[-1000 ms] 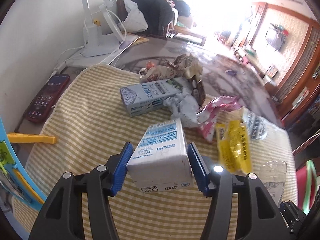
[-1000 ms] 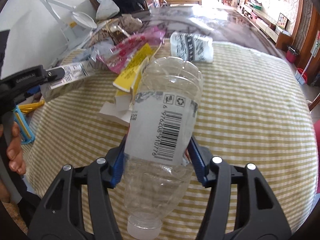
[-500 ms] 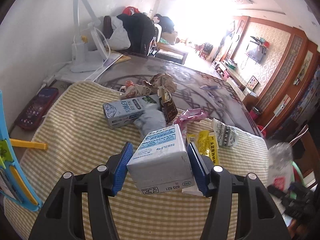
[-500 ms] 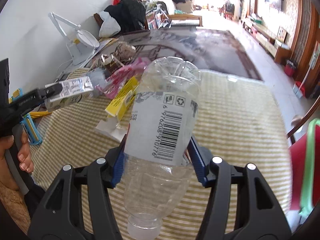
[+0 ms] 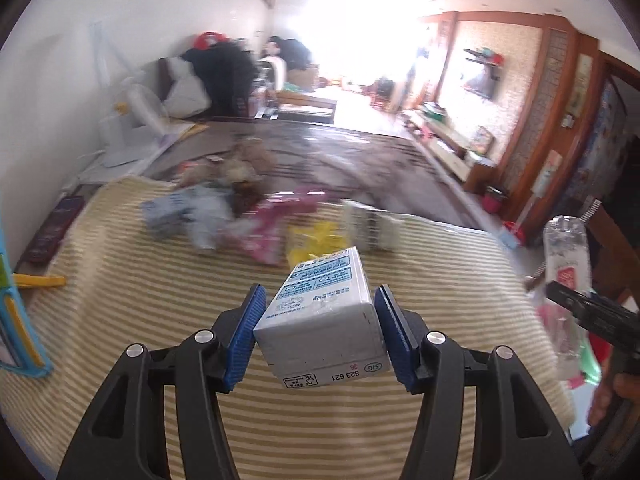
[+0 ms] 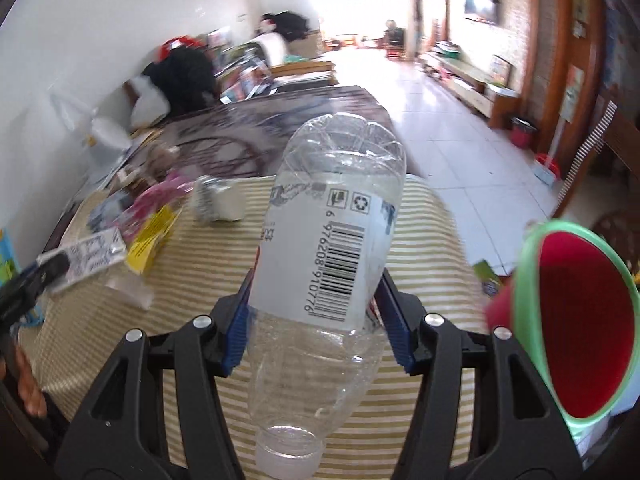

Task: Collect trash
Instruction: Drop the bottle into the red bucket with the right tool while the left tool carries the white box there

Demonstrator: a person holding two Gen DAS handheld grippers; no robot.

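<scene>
My left gripper point(image 5: 320, 334) is shut on a white and blue milk carton point(image 5: 322, 316), held above the checked tablecloth point(image 5: 120, 280). My right gripper point(image 6: 316, 316) is shut on a clear plastic bottle point(image 6: 328, 264), base pointing forward, cap towards me. A red bin with a green rim point(image 6: 576, 332) stands just right of the bottle, beyond the table edge. More trash lies at the far side of the cloth: a yellow packet point(image 5: 316, 240), a pink wrapper point(image 5: 272, 224), a blue carton point(image 5: 168, 212) and a white patterned pack point(image 5: 372, 228). The right gripper with the bottle point(image 5: 568, 256) shows in the left wrist view.
A dark phone point(image 5: 52, 228) and a yellow and blue toy point(image 5: 16, 300) lie at the table's left edge. A white desk lamp point(image 5: 120, 136) stands against the wall. Dark patterned tabletop point(image 5: 340, 156) lies beyond the cloth. Tiled floor point(image 6: 460, 140) is to the right.
Both grippers have risen and swung right with their loads. The red bin has come into the right wrist view. The trash pile now sits farther off and blurred.
</scene>
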